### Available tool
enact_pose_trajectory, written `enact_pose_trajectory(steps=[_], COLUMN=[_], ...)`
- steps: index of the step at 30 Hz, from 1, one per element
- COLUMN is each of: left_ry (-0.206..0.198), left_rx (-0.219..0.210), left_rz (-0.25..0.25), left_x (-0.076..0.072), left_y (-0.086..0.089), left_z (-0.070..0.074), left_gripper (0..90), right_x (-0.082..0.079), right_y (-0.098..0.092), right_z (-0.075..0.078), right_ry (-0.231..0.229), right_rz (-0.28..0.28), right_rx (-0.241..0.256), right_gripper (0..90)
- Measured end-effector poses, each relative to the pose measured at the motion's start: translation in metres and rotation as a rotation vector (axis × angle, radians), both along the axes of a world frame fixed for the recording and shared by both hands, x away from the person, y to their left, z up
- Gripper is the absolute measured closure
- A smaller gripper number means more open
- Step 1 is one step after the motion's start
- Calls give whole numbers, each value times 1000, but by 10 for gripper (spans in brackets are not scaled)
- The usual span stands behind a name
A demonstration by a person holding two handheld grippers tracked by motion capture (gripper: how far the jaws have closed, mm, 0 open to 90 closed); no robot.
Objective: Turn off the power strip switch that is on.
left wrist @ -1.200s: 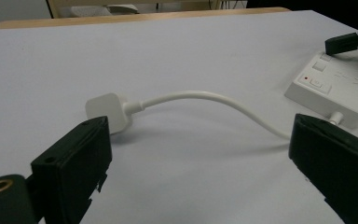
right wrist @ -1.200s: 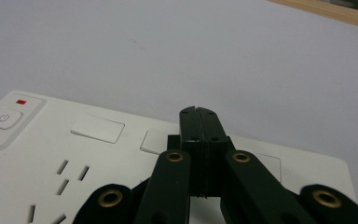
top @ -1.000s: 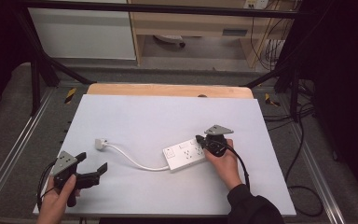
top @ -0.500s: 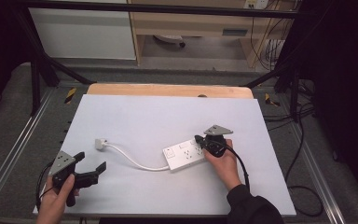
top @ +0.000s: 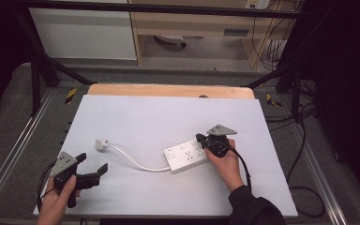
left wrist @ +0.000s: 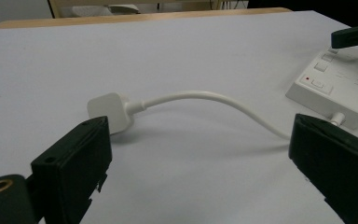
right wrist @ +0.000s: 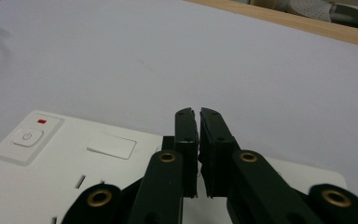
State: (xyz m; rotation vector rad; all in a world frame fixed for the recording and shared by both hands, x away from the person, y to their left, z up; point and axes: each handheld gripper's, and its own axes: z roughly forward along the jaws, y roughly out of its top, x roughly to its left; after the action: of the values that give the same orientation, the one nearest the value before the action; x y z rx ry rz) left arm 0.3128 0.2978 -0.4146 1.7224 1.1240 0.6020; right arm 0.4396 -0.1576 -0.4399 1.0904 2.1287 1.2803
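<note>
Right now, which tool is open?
The left tool, near the table's front-left corner: its jaws stand wide apart, facing the white plug. The right tool is shut, over the power strip.

A high camera looked forward and down over the whole table [top: 136,112]. Each gripper camera sat low and close; both shared the power strip [left wrist: 335,86] at 3 o'clock.

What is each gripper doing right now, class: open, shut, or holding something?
Left gripper: open, holding nothing, facing the white plug.
Right gripper: jaws shut with nothing between them, over the power strip.
</note>
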Motion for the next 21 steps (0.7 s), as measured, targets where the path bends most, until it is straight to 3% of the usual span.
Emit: enact_pose_trajectory(steps=[5,10,15,21], left_ry=[3,4,4,3], left_rx=[-1,-1,-1,-1], left_rz=[-1,-1,-2,0], left_x=[0,0,0,0], left_y=[0,0,0,0], left_z=[0,0,0,0], left_gripper=[58,58,58,58], right_x=[-2,-3,-2,-1], right_y=[-1,0,-1,0], right_z=[5,9,12,13], right_ry=[-21,-29,-11,3], right_rz=[-3,-13,-31,-35], right_rx=[14,22,51,51], right_gripper=[774,609,443,351])
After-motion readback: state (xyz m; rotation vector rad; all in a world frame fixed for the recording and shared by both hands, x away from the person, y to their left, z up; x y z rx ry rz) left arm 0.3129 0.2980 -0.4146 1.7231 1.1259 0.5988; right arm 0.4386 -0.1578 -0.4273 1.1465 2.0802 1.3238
